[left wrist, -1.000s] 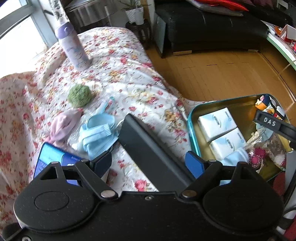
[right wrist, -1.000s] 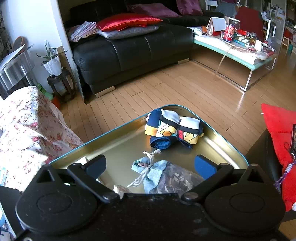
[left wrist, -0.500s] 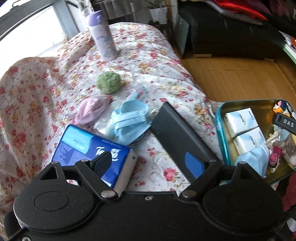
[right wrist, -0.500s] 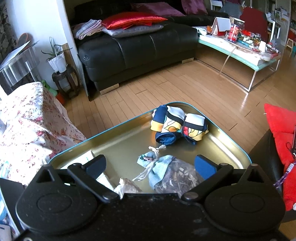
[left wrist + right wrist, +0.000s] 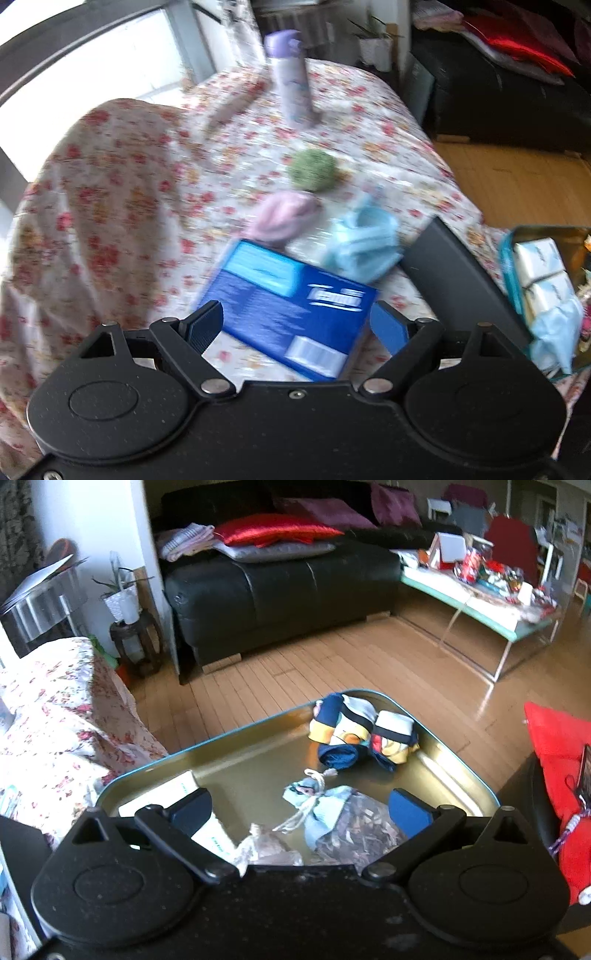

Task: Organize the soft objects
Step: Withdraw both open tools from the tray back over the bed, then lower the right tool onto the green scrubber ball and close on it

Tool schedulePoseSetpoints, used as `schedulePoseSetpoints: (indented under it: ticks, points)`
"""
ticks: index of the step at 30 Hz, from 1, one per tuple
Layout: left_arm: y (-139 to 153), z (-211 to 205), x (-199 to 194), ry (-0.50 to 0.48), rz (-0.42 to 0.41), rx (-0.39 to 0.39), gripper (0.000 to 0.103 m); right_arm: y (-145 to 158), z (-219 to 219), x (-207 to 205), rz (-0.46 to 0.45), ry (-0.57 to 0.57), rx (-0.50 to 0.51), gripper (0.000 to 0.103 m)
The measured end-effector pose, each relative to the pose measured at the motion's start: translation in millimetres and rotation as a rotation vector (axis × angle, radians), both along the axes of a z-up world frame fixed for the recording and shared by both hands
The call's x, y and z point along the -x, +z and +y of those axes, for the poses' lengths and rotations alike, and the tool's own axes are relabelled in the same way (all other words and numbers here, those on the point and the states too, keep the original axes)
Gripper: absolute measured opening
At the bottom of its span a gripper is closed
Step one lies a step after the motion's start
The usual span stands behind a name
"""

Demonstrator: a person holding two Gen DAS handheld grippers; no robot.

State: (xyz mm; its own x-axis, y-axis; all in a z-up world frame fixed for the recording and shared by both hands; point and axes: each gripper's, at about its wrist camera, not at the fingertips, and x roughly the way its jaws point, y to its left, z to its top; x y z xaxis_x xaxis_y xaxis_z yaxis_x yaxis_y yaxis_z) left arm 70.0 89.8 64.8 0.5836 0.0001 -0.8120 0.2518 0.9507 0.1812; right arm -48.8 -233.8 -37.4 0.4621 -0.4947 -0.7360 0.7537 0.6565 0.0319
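The left gripper (image 5: 295,325) hangs over the flowered-cloth surface (image 5: 129,192), jaws wide, astride the near end of a blue rectangular tissue pack (image 5: 291,306) without pressing it. Beyond lie a pale blue face-mask bundle (image 5: 365,243), a pink cloth lump (image 5: 284,218) and a green fuzzy ball (image 5: 312,170). At the surface's right edge, the right gripper (image 5: 299,808) stands wide over a teal-rimmed gold tin tray (image 5: 258,753) holding a drawstring pouch (image 5: 332,812) and rolled patterned socks (image 5: 365,734).
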Motion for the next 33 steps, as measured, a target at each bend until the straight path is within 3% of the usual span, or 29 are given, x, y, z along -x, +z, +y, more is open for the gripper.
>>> schedulePoseSetpoints:
  ticks: [10,19,28,33]
  points:
    - [16,73,-25,0.107,-0.071,0.005,0.084,12,36,5,-0.052,0.097,0.110,0.103]
    - [-10,110,-52,0.141,-0.037,0.021,0.084,26,75,13,-0.071,0.244,0.201,0.103]
    - [-35,112,-92,0.165,-0.007,0.077,0.084,50,125,8,-0.104,0.409,0.204,0.103]
    - [-53,109,-108,0.173,-0.005,0.050,0.084,71,152,-10,-0.139,0.491,0.186,0.103]
